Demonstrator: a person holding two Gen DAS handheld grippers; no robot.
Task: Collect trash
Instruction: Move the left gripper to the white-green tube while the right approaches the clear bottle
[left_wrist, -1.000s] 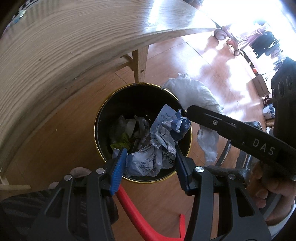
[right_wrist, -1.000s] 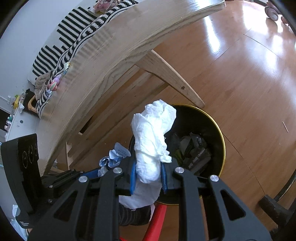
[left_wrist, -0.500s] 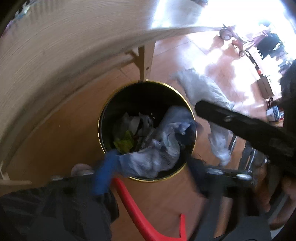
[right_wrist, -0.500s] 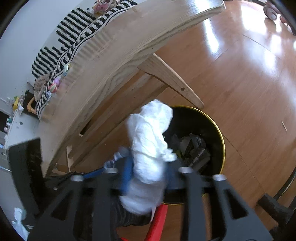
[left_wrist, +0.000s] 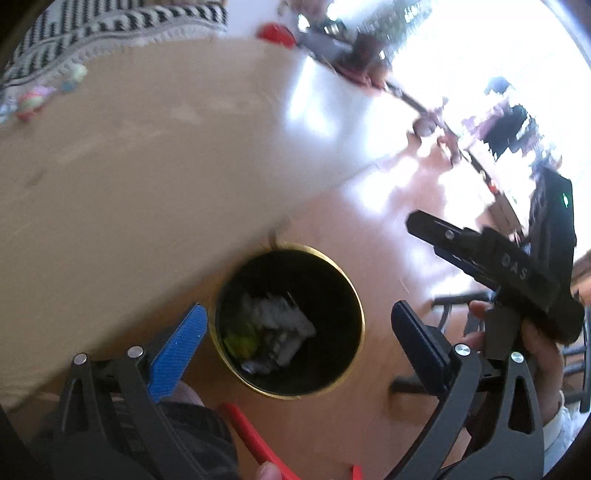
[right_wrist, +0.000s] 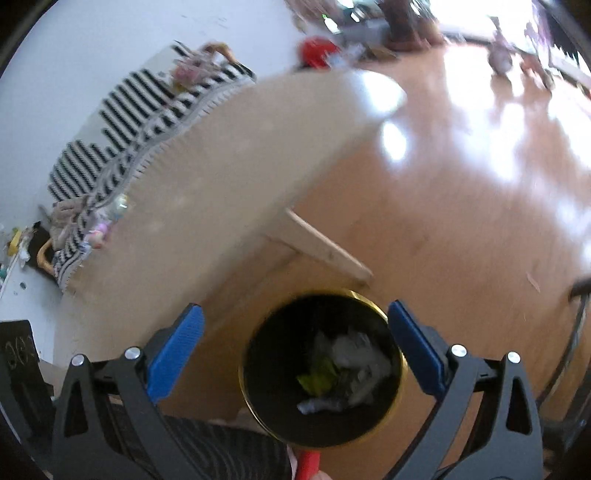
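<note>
Dropped trash (left_wrist: 273, 332) lies in the bin (left_wrist: 354, 295), below both opened, empty jaws.

A home, most likely a living room. A glossy wooden floor (right_wrist: 461, 206) catches bright daylight, a pale wooden table (right_wrist: 229, 184) stands on splayed legs, a black-and-white striped cloth (right_wrist: 122, 136) lies along its far edge, and small toys (left_wrist: 29, 103) sit there. A gold-rimmed black waste bin (right_wrist: 321, 441) stands beside the table.

floor: glossy orange-brown wooden floor (right_wrist: 461, 229), sunlit glare | furniture: pale wooden table (right_wrist: 229, 177) | wall: plain white wall (right_wrist: 92, 55) | textile: black-and-white striped cloth (right_wrist: 110, 147)
</note>
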